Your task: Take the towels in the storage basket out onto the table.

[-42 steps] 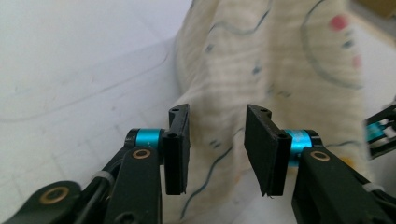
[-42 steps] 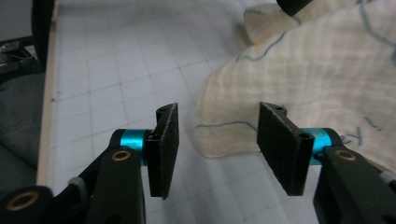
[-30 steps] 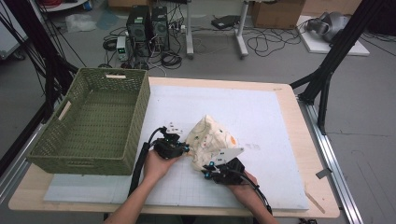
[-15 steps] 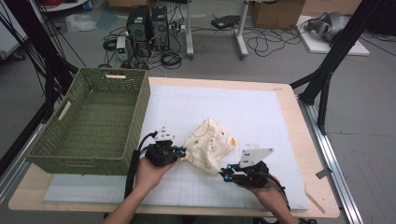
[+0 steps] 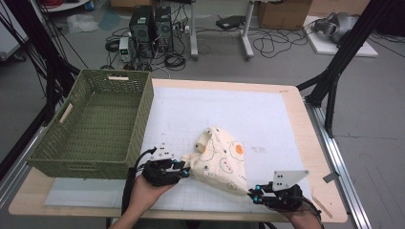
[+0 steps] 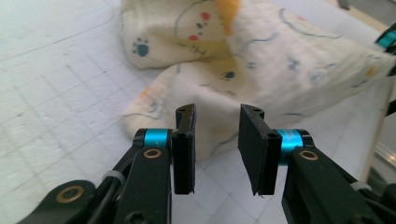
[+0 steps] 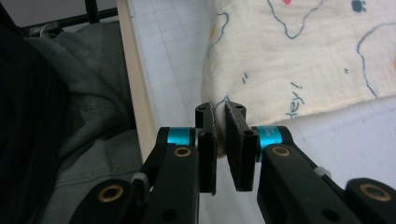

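Cream cloth (image 5: 222, 160) printed with paw marks and orange spots, green woven basket (image 5: 95, 124), white gridded mat (image 5: 215, 109).

Grey floor (image 5: 382, 119) strewn with cables (image 5: 267, 45), computer towers (image 5: 152, 24).

Even, soft overhead light brightens the white table mat (image 5: 267, 114), with faint shadows beside the green basket (image 5: 95, 129). The high view is slightly grainy. Both gripper views blur toward their edges, and the cloth (image 6: 280, 60) looks soft-focused.
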Motion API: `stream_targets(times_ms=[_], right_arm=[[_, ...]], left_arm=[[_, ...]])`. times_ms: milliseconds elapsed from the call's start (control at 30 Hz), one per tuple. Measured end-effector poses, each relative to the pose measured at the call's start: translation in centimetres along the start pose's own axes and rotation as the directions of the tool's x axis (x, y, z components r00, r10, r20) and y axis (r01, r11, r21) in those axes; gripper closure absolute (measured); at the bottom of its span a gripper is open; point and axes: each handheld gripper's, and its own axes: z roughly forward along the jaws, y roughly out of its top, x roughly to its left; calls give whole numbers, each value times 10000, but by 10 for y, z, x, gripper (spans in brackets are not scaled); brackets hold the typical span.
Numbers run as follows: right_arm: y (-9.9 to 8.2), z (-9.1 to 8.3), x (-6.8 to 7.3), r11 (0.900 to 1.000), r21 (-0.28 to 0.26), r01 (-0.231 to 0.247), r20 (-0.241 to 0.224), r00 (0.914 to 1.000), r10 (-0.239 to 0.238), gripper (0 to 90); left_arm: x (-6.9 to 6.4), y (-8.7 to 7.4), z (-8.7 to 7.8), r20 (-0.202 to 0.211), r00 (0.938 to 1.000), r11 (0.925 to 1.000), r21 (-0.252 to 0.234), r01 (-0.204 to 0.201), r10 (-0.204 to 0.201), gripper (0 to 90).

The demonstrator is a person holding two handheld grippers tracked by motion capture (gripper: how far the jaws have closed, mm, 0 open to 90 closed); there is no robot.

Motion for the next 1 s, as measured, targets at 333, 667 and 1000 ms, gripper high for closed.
stream_targets(times_ms=[333, 667, 1000], right_arm=[[17, 7, -11, 9961, -885, 28, -477, 9988, -70, 637], [26, 55, -29, 9986, 520, 45, -304, 9995, -29, 666], [27, 62, -31, 9931, 1170, 120, -257, 9996, -90, 885]], left_arm=[[17, -5, 20, -687, 9975, 9987, 472, 167, -134, 662], [20, -1, 41, -1025, 9940, 9961, 839, -287, 373, 846], [12, -10, 14, -1040, 9943, 9987, 476, -182, 231, 894]])
